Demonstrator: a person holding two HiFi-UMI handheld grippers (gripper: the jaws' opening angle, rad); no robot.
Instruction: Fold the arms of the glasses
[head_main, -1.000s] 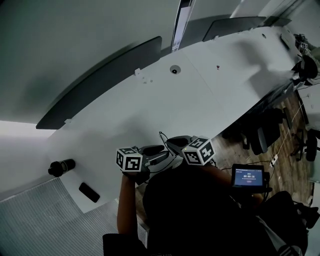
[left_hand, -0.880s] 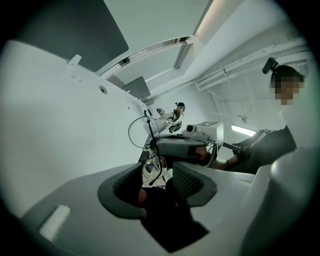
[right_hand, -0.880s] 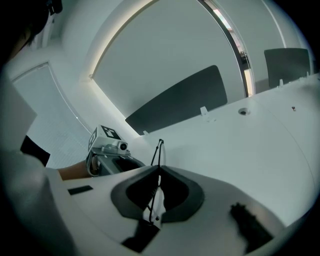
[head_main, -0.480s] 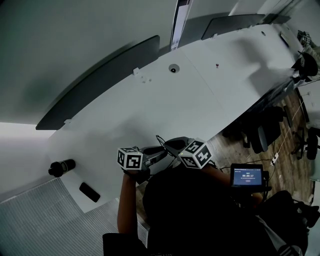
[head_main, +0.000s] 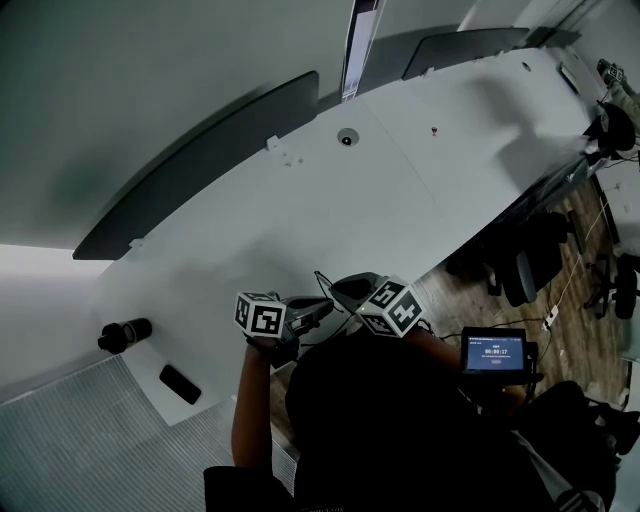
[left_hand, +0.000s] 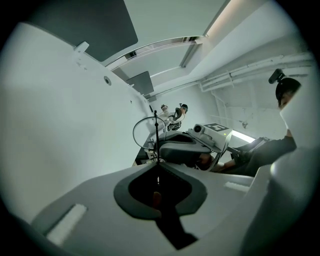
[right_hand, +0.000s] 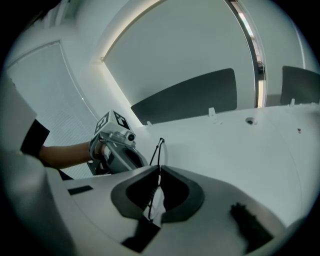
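Thin black wire-framed glasses (head_main: 322, 284) hang just above the white table (head_main: 330, 200), near its front edge, held between my two grippers. My left gripper (head_main: 325, 306) is shut on one thin bar of the frame. In the left gripper view that bar rises from the closed tips (left_hand: 157, 161), and a round lens (left_hand: 148, 132) shows beyond them. My right gripper (head_main: 341, 291) faces the left one and is shut on the glasses (right_hand: 159, 150), whose wire runs up out of its closed tips (right_hand: 159, 168). The two sets of tips almost meet.
A black cylinder (head_main: 125, 334) and a flat black object (head_main: 180, 384) lie at the table's near left end. A small lit screen (head_main: 497, 352) sits by the person's right side. Office chairs (head_main: 525, 270) stand on the floor to the right. Dark panels (head_main: 200, 170) line the far edge.
My left gripper's jaws went from wide open to shut on the glasses. Both hands stayed almost in place, and the right gripper rolled slightly.
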